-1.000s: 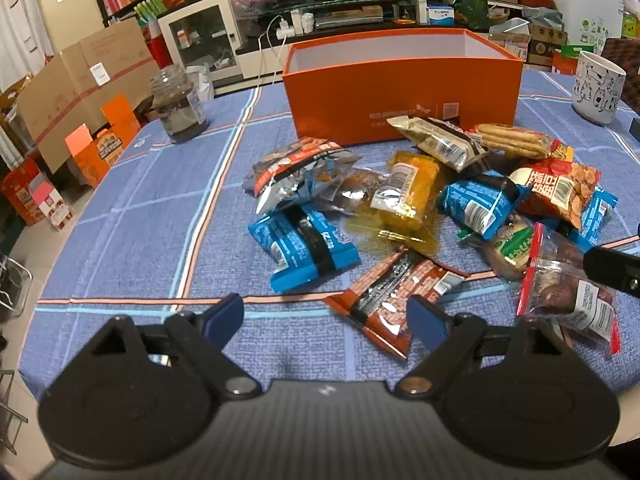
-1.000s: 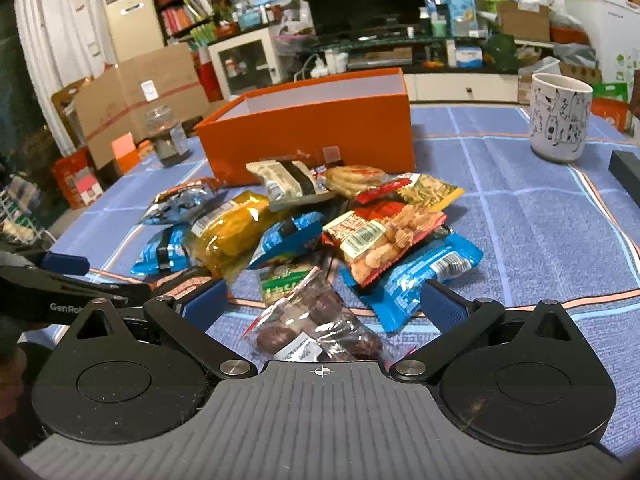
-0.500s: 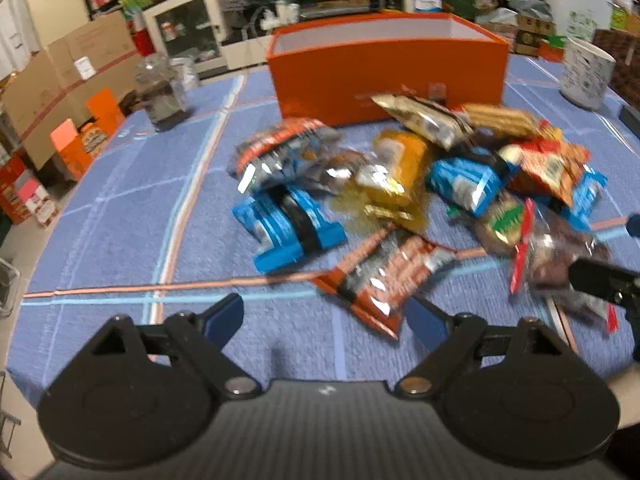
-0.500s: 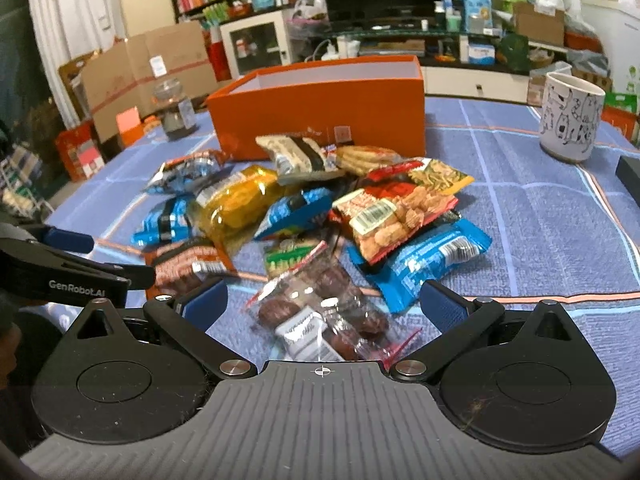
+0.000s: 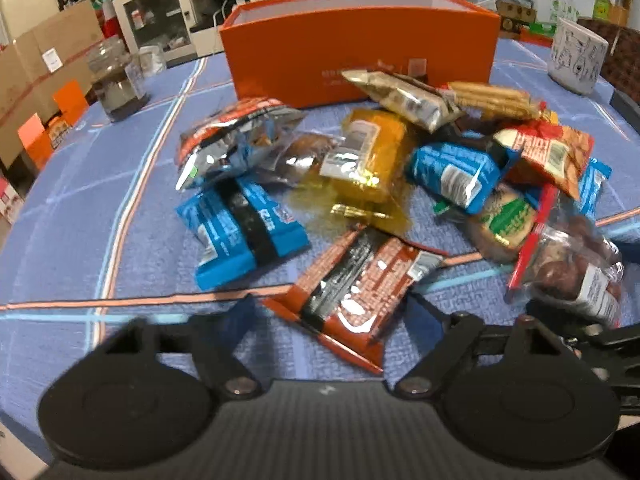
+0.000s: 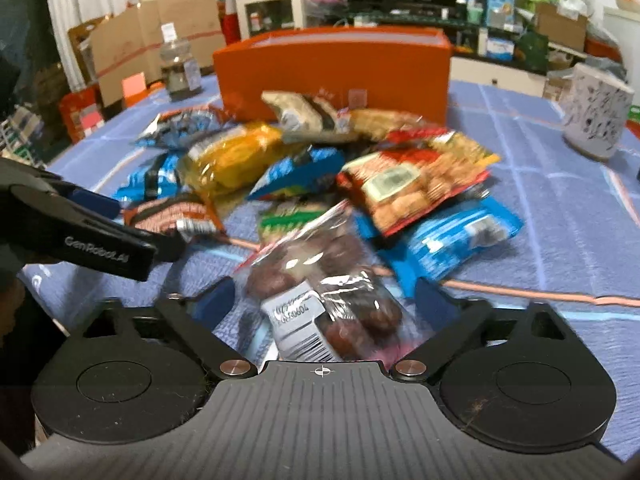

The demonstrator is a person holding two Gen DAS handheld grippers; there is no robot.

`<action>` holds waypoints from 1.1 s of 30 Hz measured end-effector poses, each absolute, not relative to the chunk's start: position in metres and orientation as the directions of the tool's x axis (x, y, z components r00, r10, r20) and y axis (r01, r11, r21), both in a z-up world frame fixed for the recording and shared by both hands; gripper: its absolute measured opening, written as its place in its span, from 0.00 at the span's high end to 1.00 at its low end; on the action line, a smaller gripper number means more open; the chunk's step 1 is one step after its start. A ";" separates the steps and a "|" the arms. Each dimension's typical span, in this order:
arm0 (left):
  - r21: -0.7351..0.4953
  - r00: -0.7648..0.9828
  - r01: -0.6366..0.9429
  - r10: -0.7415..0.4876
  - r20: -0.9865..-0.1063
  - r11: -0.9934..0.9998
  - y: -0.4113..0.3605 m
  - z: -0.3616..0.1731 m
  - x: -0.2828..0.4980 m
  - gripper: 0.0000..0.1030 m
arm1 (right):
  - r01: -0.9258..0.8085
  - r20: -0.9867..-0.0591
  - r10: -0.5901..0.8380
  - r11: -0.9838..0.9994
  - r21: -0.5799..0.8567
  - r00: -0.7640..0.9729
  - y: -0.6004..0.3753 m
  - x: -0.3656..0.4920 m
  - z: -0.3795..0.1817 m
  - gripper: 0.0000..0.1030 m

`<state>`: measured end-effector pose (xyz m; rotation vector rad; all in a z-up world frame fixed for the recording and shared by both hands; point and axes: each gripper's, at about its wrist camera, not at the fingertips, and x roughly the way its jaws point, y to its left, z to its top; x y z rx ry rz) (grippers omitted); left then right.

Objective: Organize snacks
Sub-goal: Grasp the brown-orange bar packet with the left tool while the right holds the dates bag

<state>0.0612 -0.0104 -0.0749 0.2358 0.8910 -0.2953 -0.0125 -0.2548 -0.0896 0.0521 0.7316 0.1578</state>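
Observation:
A heap of snack packets lies on the blue cloth in front of an open orange box [image 5: 360, 44] [image 6: 332, 68]. My left gripper [image 5: 334, 314] is open, its fingers on either side of a red-brown packet [image 5: 356, 280], low over the cloth. My right gripper [image 6: 324, 300] is open around a clear bag of dark round sweets [image 6: 320, 300], which also shows in the left wrist view [image 5: 568, 264]. Other packets include a blue one [image 5: 240, 236], a yellow one [image 5: 368, 160] and a red cracker bag [image 6: 412, 184]. The left gripper's arm [image 6: 80, 232] shows at the left of the right wrist view.
A glass jar [image 5: 116, 80] stands at the back left of the table. A white patterned mug [image 5: 576, 60] [image 6: 596, 116] stands at the back right. Cardboard boxes, a cabinet and shelves lie beyond the table's far edge.
Both grippers have moved forward and down toward the heap. The red-brown packet now sits between the left fingers and the sweets bag between the right fingers. Both stay open.

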 end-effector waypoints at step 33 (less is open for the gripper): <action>0.049 0.638 0.399 -0.239 -0.732 0.916 0.006 -0.025 0.030 0.54 | -0.157 -0.575 0.226 0.973 0.167 0.786 -0.252 -0.034 -0.046 0.56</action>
